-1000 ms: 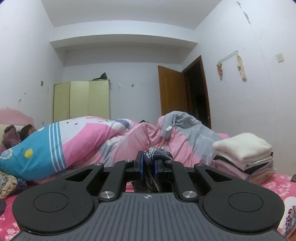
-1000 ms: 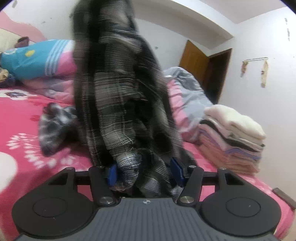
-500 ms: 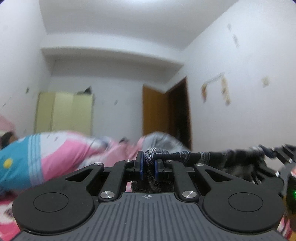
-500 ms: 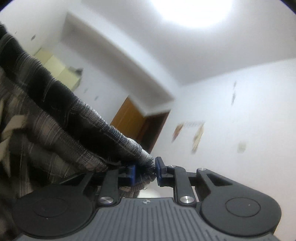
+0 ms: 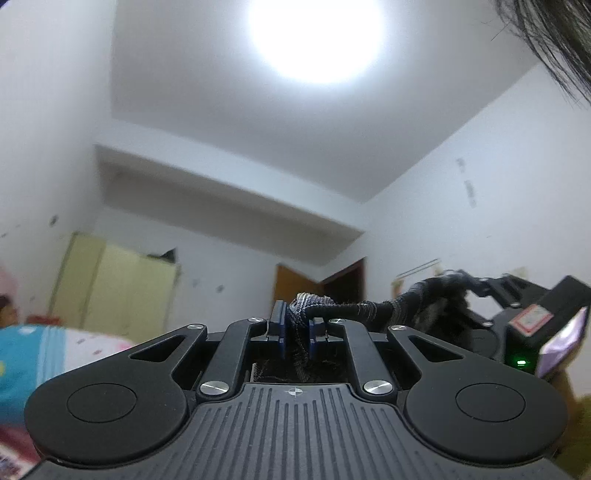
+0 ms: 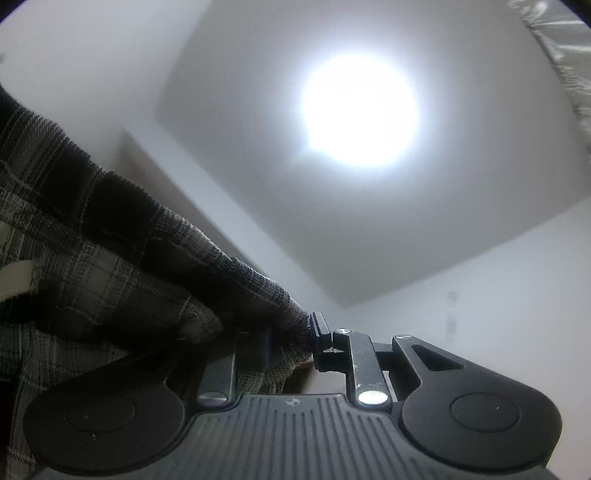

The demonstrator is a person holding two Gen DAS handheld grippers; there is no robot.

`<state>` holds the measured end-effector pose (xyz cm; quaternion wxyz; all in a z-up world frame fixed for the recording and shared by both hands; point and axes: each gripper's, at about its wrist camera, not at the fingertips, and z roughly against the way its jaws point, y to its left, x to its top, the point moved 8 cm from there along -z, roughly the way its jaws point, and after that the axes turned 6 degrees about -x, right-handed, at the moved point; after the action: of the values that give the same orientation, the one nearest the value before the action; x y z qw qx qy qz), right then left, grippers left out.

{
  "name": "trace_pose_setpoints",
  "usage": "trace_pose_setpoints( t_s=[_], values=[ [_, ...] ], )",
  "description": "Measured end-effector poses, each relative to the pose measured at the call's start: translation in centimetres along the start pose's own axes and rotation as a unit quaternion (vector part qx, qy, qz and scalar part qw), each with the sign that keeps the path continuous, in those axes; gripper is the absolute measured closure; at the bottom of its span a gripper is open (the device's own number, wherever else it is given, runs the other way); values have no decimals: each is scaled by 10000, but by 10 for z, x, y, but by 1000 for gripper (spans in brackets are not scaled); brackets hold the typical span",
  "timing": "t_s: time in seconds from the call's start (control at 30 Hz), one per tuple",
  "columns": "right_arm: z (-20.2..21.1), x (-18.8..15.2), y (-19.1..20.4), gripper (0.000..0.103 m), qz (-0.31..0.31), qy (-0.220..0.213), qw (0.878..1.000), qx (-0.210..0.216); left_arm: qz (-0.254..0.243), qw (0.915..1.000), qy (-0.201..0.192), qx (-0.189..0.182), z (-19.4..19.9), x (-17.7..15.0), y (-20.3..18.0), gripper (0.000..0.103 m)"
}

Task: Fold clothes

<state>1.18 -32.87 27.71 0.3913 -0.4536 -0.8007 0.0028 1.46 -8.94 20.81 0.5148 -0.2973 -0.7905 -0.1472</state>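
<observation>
Under the ceiling light [image 5: 314, 33], each hand-held gripper (left [image 5: 298, 332], right [image 6: 290, 341]) pinches the plaid garment [image 6: 110, 258].

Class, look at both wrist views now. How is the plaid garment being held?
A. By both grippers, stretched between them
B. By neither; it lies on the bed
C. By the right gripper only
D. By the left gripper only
A: the left gripper and the right gripper each pinch the plaid garment, whose edge runs between them.

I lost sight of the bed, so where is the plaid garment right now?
The plaid garment is off the bed, stretched between the left gripper and the right gripper, both raised toward the ceiling light.
</observation>
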Motion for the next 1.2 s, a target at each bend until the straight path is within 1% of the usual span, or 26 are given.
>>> trace_pose_setpoints(
  t_s=[0.03, 0.1, 0.17, 0.27, 0.33, 0.43, 0.5, 0.57, 0.63, 0.7, 0.77, 0.83, 0.87, 0.9, 0.97, 1.03, 1.07, 1.1, 1.13, 1.17, 1.2],
  values=[
    [-2, 1, 18, 82, -22, -28, 9998, 172, 22, 9999, 79, 142, 5, -5, 10, 93],
    [-2, -1, 67, 82, -110, 21, 9978, 654, 85, 9983, 275, 510, 17, -19, 37, 93],
    [3, 2, 120, 82, -156, 20, 9935, 1124, 175, 9947, 447, 909, 29, -33, 66, 93],
    [18, 14, 208, 82, -169, -46, 9833, 1811, 329, 9841, 685, 1605, 52, -56, 116, 93],
    [29, 23, 265, 82, -178, -90, 9738, 2264, 556, 9729, 832, 2085, 69, -71, 156, 93],
    [45, 35, 351, 82, -190, -156, 9557, 2934, 876, 9517, 992, 2771, 98, -91, 214, 93],
    [58, 43, 408, 82, -193, -197, 9409, 3374, 1007, 9345, 1082, 3238, 119, -106, 252, 93],
    [82, 54, 469, 82, -80, -171, 9225, 3856, 1181, 9136, 1193, 3704, 140, -125, 292, 93],
    [103, 57, 531, 82, 100, -205, 9036, 4277, 1351, 8902, 1311, 4149, 160, -147, 332, 93],
    [124, 63, 583, 82, 247, -182, 8852, 4642, 1546, 8690, 1391, 4490, 175, -163, 368, 93],
    [138, 66, 627, 82, 372, -142, 8684, 4943, 1795, 8490, 1447, 4754, 190, -177, 399, 93],
    [152, 73, 666, 82, 451, -67, 8504, 5242, 2141, 8308, 1504, 4912, 205, -188, 424, 93],
    [158, 79, 684, 82, 468, -15, 8411, 5389, 2246, 8236, 1505, 4986, 211, -190, 434, 93],
    [164, 82, 700, 82, 454, 30, 8338, 5501, 2298, 8180, 1484, 5060, 216, -189, 442, 93],
    [186, 89, 718, 82, 382, 119, 8193, 5719, 2385, 8052, 1490, 5220, 226, -191, 457, 93],
    [202, 102, 745, 82, 284, 199, 8059, 5910, 2431, 7881, 1623, 5418, 236, -201, 468, 92],
    [205, 104, 759, 82, 214, 276, 7967, 6033, 2452, 7792, 1689, 5515, 241, -206, 474, 92],
    [215, 105, 776, 82, 195, 424, 7818, 6218, 2474, 7702, 1755, 5611, 246, -211, 479, 91],
    [226, 107, 792, 81, 187, 578, 7653, 6407, 2575, 7634, 1767, 5654, 252, -216, 484, 89],
    [238, 103, 808, 79, 352, 823, 7354, 6717, 2741, 7584, 1735, 5653, 259, -219, 488, 85],
    [245, 100, 815, 77, 487, 837, 7244, 6825, 2843, 7578, 1692, 5624, 264, -220, 489, 77]
  ],
)
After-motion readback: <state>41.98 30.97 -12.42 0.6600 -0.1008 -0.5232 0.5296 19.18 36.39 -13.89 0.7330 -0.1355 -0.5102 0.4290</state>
